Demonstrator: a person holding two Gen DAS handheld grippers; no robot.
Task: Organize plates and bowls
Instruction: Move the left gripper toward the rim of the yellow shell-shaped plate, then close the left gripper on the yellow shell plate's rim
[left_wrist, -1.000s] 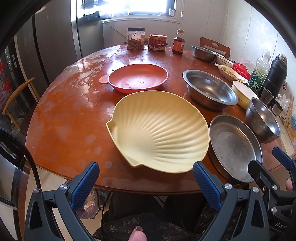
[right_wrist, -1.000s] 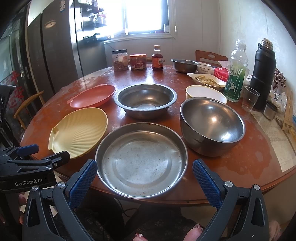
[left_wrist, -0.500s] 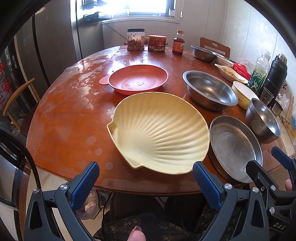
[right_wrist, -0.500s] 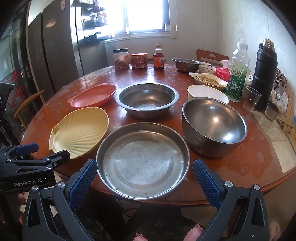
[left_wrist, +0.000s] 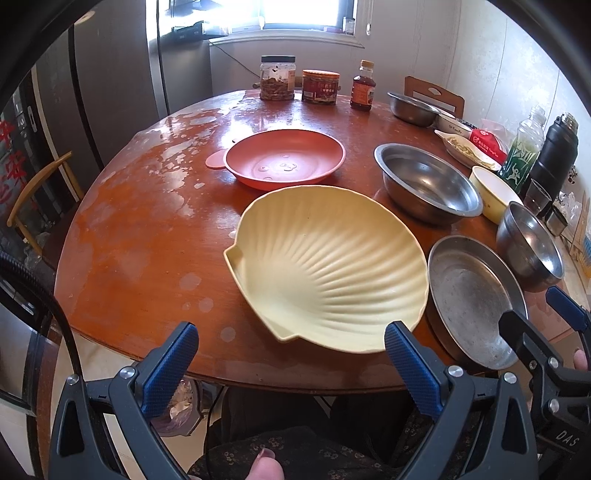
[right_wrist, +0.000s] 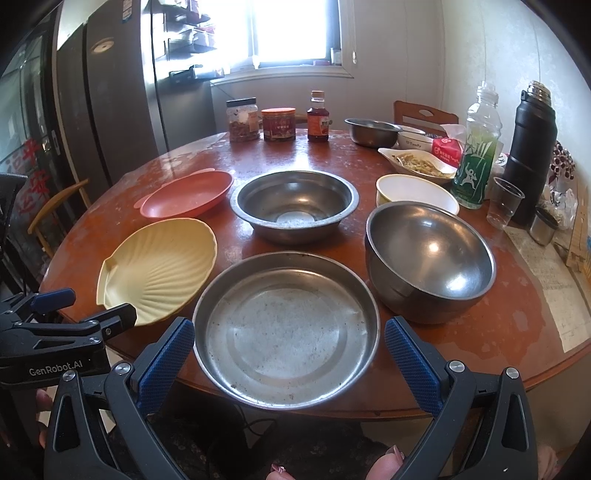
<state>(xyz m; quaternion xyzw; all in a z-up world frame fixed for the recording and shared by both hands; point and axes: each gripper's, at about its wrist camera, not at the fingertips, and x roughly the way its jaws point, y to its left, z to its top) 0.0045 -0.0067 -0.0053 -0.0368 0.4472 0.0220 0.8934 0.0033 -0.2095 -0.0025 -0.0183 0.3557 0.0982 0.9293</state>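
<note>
Two grippers: both yours, both empty, both short of the bench (right_wrist: 480, 343) edge
left gripper (left_wrist: 291, 363): jaws spread wide, holding nothing; you're aimed at the shell plate
right gripper (right_wrist: 290, 356): jaws spread wide, holding nothing; you're aimed at the flat steel pan
shell plate (left_wrist: 328, 266): cream, ribbed, sits flat on the bench; its near rim lies between your left jaws and just ahead of them, not touching; tabbed hinge end points toward your left side, fan spreads away right
flat steel pan (right_wrist: 286, 328): dead ahead of your right jaws, near rim overhanging toward you, wider than the gap looks; just beside the shell plate, rims near or touching, can't tell
pink plate (left_wrist: 284, 158): behind the shell plate, well beyond reach of either gripper for now
wide steel bowl (right_wrist: 295, 205): behind the pan, centre of bench
deep steel bowl (right_wrist: 430, 256): right of the pan, just beside it
white bowl (right_wrist: 415, 192): behind the deep bowl
nearer arm: left for the shell plate, right for the pan
key relation: each rim is straight ahead, so a forward push and a pinch on the near lip looks like your move
risk: the pan's thin lip may slip
</note>
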